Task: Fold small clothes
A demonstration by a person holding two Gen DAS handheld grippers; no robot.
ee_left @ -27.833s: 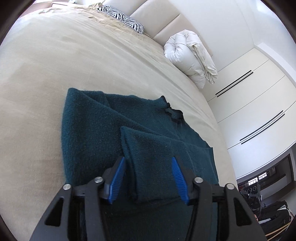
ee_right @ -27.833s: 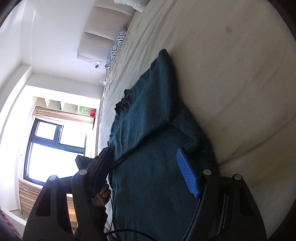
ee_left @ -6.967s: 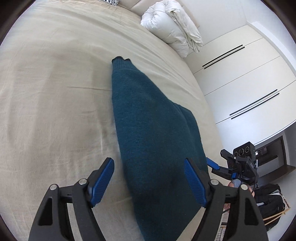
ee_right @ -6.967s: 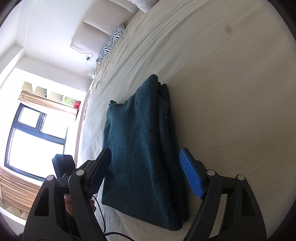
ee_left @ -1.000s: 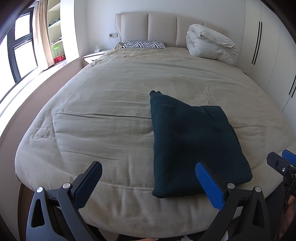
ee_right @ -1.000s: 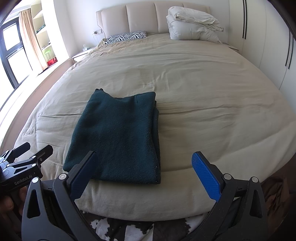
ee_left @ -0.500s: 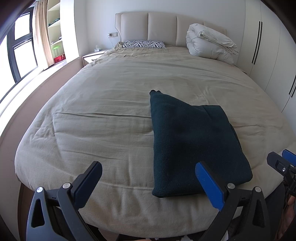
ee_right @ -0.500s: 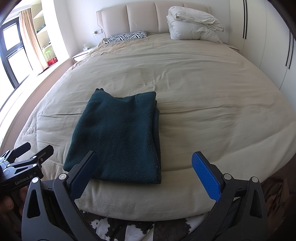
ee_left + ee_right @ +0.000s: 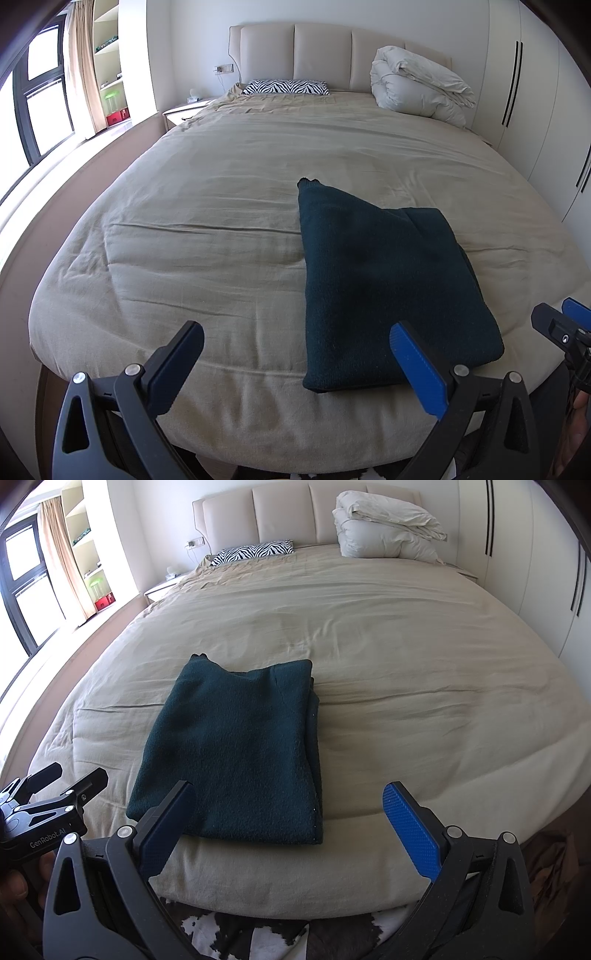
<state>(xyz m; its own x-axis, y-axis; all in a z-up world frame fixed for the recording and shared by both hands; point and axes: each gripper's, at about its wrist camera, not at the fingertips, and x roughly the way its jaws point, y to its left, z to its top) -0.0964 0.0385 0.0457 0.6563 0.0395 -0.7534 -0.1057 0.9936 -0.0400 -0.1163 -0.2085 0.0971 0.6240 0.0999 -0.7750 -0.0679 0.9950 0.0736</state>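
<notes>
A dark teal sweater (image 9: pixel 388 280) lies folded into a flat rectangle near the foot edge of the beige bed (image 9: pixel 221 206); it also shows in the right wrist view (image 9: pixel 236 753). My left gripper (image 9: pixel 295 354) is open and empty, held back beyond the foot of the bed, left of the sweater. My right gripper (image 9: pixel 288 823) is open and empty, also off the bed's foot, in front of the sweater's right part. Each gripper shows at the edge of the other's view: the right one (image 9: pixel 561 325), the left one (image 9: pixel 55 794).
A zebra-print pillow (image 9: pixel 284 88) and a rolled white duvet (image 9: pixel 417 86) lie at the padded headboard. White wardrobes (image 9: pixel 535 92) stand on the right, a window and shelves (image 9: pixel 107 62) on the left. A black-and-white rug (image 9: pixel 236 930) lies under the bed's foot.
Nothing has visibly changed over the last second. Earlier, the sweater was spread wider under both grippers; it now lies folded and both grippers are drawn back from it.
</notes>
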